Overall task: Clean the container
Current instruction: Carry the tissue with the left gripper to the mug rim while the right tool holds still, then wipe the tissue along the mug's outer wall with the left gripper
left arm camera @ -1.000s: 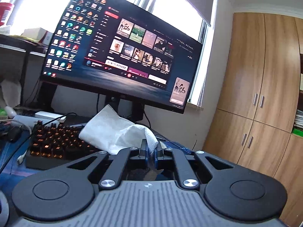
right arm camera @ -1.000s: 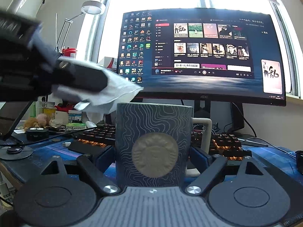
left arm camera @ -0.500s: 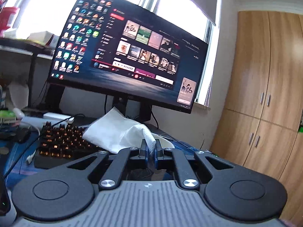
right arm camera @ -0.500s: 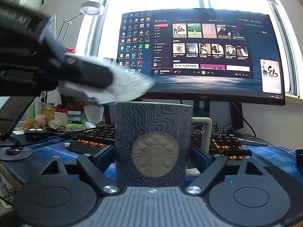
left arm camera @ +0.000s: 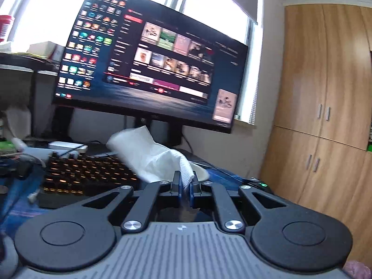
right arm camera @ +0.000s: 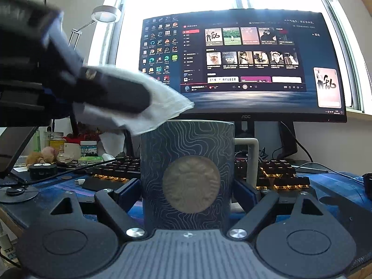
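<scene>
A dark blue mug (right arm camera: 187, 176) with a wavy line pattern, a round emblem and a pale handle on its right stands upright between my right gripper's (right arm camera: 187, 190) blue pads, which are shut on its sides. My left gripper (left arm camera: 185, 181) is shut on a white tissue (left arm camera: 148, 151) that fans out ahead of its fingertips. In the right wrist view the left gripper (right arm camera: 137, 97) comes in from the upper left, and the tissue (right arm camera: 162, 107) hangs just above the mug's left rim. The mug's inside is hidden.
A large lit monitor (right arm camera: 241, 65) stands behind a backlit keyboard (right arm camera: 279, 174) on a blue desk mat (right arm camera: 330, 186). Jars and small clutter (right arm camera: 69, 148) and a desk lamp (right arm camera: 104, 14) sit at the left. Wooden cupboard doors (left arm camera: 325, 116) stand to the right.
My left gripper has carried the tissue rightward and lower, from well left of the mug to just over its left rim. The right gripper and the mug have stayed still.
</scene>
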A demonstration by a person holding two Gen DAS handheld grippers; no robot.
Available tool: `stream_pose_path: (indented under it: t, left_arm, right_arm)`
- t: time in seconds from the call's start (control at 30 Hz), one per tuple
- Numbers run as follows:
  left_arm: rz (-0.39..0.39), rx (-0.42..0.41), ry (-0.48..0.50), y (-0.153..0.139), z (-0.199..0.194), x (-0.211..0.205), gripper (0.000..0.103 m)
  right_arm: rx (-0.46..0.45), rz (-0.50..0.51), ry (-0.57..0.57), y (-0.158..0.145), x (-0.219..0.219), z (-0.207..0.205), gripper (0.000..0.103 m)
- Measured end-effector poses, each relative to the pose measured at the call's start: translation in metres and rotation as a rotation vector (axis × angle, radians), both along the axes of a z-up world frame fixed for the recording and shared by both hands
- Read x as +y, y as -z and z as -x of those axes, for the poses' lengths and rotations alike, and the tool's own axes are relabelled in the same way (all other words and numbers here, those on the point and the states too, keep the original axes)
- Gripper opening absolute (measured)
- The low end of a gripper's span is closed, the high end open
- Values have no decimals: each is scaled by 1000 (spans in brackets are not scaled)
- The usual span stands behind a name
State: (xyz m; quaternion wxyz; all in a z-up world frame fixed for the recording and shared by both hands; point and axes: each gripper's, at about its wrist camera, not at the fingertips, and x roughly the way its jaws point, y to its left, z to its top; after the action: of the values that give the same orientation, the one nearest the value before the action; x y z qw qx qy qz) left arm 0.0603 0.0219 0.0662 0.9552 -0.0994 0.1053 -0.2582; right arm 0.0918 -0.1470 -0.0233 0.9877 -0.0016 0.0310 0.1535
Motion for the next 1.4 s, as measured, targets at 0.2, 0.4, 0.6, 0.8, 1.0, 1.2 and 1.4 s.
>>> stream_pose_path:
  t: [0.2,0.4,0.6,0.8,1.0,1.2,1.4]
  left_arm:
    - [7,20,16,4,4,-2,7]
    - [-7,13,50,7,7,-20,7]
    - [9,22,-1,9,6,-4,7]
    - [27,34,-3,10,5,0,7]
    - [-4,15,22,9,7,-14,7]
    - [12,36,-17,13,3,0,7]
    - [16,31,8,13,4,-5,7]
  right_arm:
    - [1,-9,-3,1,-3,0,89]
    - [-3,-10,-2,2,-5,1,89]
    - [-7,-12,-1,3,-7,3,88]
    - [-11,-14,-1,4,-9,4,88]
    - [-14,-16,0,5,-11,5,88]
    - [-18,-17,1,6,-12,6,88]
    - [-22,-19,1,7,-14,7,88]
